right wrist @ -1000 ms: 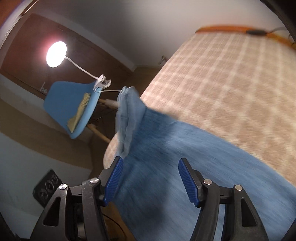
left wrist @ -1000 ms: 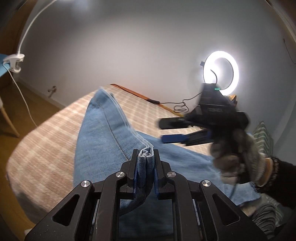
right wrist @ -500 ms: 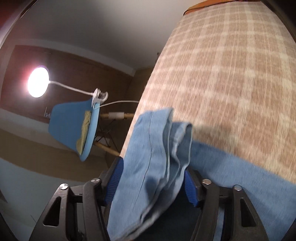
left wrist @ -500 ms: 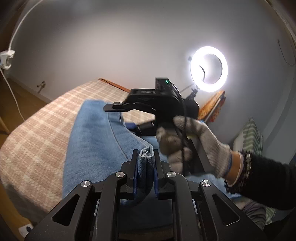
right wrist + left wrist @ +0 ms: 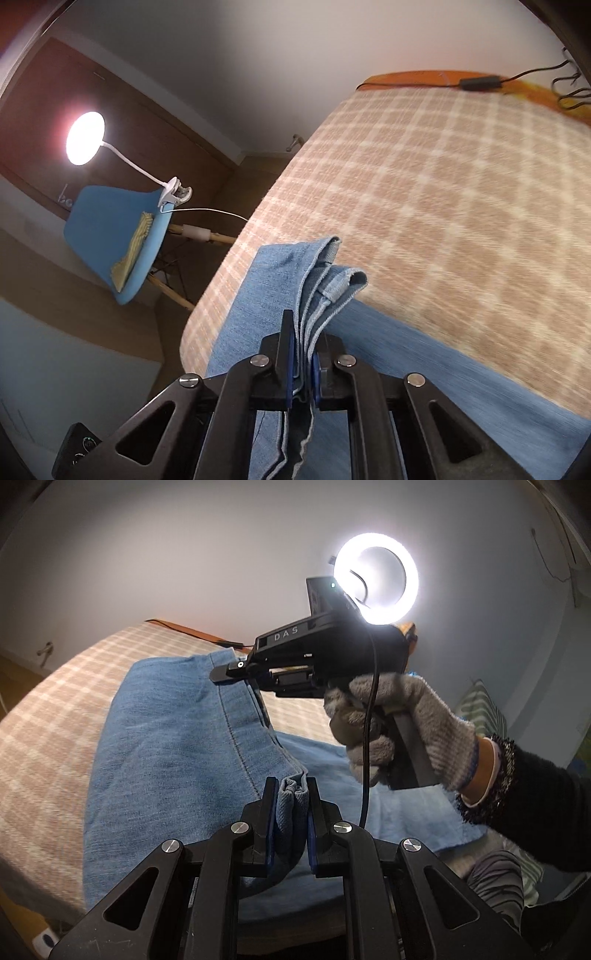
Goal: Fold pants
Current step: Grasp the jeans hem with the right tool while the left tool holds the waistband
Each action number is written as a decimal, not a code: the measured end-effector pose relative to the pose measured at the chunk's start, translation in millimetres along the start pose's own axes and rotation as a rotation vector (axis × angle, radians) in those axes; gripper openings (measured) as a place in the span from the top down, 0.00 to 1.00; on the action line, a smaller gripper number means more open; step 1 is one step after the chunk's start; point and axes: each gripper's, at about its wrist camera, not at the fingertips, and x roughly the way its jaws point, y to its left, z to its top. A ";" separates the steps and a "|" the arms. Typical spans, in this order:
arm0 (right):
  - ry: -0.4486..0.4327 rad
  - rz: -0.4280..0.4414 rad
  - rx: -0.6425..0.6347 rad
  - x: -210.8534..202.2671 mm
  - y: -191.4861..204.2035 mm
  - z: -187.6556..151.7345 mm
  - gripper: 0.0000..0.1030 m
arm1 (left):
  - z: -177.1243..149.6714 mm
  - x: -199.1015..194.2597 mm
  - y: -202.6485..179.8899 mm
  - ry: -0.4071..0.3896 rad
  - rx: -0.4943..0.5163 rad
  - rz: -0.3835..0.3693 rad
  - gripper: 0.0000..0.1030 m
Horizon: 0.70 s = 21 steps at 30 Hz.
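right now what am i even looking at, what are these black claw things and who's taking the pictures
There is no robot here: a person holds a handheld claw in each hand, and each claw carries a camera that looks along its fingers. In the left view, the left claw pinches a fold of blue jeans, and the gloved hand holds the right claw. In the right view, the right claw is shut on the jeans' layered hem. The jeans lie on a bed with a checked blanket.

A lit ring light (image 5: 376, 579) glows against the pale grey wall (image 5: 184, 554) beyond the plaid-covered bed (image 5: 461, 192), while a clip-on lamp (image 5: 85, 138) shines above a blue chair (image 5: 110, 229) before dark wood panelling (image 5: 122, 110).
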 end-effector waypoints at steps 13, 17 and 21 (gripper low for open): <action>-0.037 -0.095 -0.027 -62.8 -15.9 -22.9 0.96 | -0.1 12.2 -42.2 0.065 0.096 -0.007 0.89; -0.039 -0.127 -0.029 -77.0 -24.3 -31.6 0.96 | -1.0 22.4 -55.7 0.102 0.132 0.005 0.89; -0.048 -0.157 -0.037 -91.1 -31.3 -39.2 0.96 | -4.2 30.5 -73.8 0.145 0.192 0.029 0.89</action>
